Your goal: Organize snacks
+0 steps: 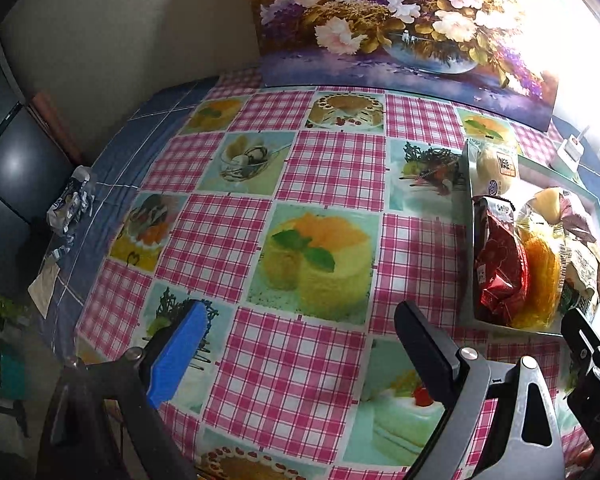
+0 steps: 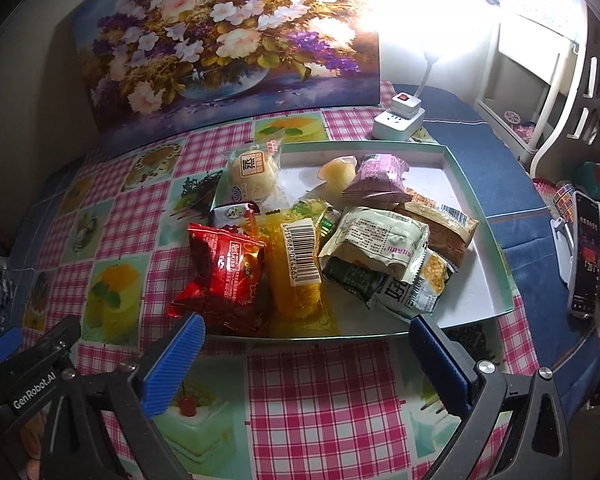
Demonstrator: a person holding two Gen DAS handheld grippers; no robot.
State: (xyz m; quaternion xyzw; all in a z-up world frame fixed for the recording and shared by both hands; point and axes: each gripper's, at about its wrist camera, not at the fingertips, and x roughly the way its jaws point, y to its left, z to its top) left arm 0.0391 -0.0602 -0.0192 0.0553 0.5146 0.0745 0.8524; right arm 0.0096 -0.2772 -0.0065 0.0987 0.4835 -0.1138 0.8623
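With your right gripper (image 2: 306, 354) gaping empty at the tray (image 2: 466, 286) rim in the lower centre, pinch the red snack packet (image 2: 220, 276) by its crimped edge; left gripper (image 1: 300, 344) also wide, empty.

A flower painting (image 2: 224, 40) leans behind the checked tablecloth (image 1: 324, 168); a white power strip (image 2: 400, 118) (red switch) sits nearby.
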